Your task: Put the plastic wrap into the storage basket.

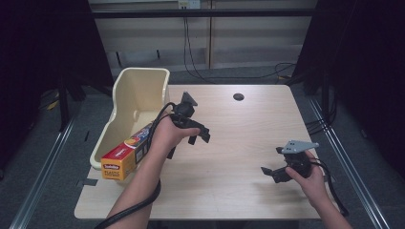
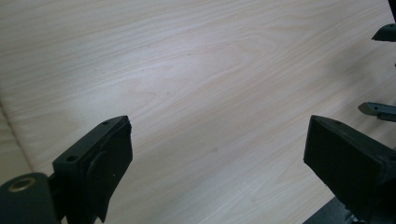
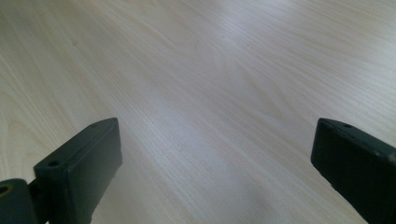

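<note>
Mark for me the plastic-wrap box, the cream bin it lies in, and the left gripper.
plastic-wrap box [image 1: 125,158]: high view, on its orange and yellow side face.
cream bin [image 1: 142,71]: high view, on the far rim.
left gripper [image 1: 199,135]: high view, midway between its open fingertips, over the table.

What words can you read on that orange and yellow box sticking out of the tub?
"PLASTIC": on the yellow end face of the box, which lies in the cream tub, in the high view.
A second line below it: too small and blurred to read.
The brand logo on the box's orange long side: too blurred to read.
There is no writing on the table or on the left gripper and right gripper.
</note>
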`<state>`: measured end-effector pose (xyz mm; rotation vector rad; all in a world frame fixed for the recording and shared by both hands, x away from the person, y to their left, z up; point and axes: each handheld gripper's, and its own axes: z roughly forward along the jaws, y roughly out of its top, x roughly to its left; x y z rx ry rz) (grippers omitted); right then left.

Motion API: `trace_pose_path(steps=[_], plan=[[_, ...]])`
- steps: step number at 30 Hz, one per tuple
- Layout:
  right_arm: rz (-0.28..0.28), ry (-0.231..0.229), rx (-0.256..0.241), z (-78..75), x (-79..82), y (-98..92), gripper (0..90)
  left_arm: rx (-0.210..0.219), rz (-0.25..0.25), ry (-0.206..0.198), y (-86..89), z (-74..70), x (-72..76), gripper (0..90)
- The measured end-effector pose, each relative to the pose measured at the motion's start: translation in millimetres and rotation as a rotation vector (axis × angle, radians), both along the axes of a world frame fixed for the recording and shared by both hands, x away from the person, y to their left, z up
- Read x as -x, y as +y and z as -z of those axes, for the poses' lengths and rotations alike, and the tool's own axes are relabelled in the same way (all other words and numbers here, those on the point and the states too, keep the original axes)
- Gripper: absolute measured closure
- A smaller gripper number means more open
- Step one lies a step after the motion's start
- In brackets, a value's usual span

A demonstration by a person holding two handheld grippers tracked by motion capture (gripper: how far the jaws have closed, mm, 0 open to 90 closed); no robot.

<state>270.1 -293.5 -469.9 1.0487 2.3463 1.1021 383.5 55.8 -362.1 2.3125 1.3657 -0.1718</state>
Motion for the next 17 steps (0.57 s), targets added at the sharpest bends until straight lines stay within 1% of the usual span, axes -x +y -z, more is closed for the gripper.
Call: trace_pose_path(steps=[3, 4, 6, 8, 9, 13, 14, 15, 17], plan=[[0.003, 0.001, 0.002, 0.6, -0.2, -0.1, 1.7, 0.004, 0.001, -0.005, -2.9, 5.9, 1.7, 7.7], [0.0, 0.001, 0.002, 1.0, -0.5, -0.3, 1.8, 0.0, 0.015, -0.007, -3.0, 7.9, 1.9, 7.7], [0.003, 0.006, 0.001, 1.4, -0.4, -0.3, 1.7, 0.014, 0.008, -0.002, -5.1, 13.2, 3.6, 7.7], [-0.003, 0.007, 0.0, 1.6, -0.7, -0.5, 1.8, 0.008, 0.017, -0.001, -4.9, 15.0, 3.7, 7.7], [-0.001, 0.009, 0.0, 1.9, -0.6, -0.3, 1.8, 0.007, 0.025, -0.007, -4.9, 19.3, 4.2, 7.6], [0.008, 0.011, 0.006, 2.8, -0.7, -0.4, 1.8, 0.017, 0.011, -0.01, -4.2, 25.2, 5.6, 7.6], [0.005, 0.01, 0.006, 3.2, -1.0, -0.7, 1.8, 0.006, 0.024, -0.012, -3.1, 25.7, 5.3, 7.6], [0.006, 0.011, 0.006, 3.5, -1.1, -0.9, 1.8, 0.004, 0.02, -0.021, -3.1, 26.9, 5.9, 7.6], [0.007, 0.012, 0.008, 3.9, -1.3, -1.1, 1.7, 0.01, 0.013, -0.023, -2.9, 27.8, 6.4, 7.5]])
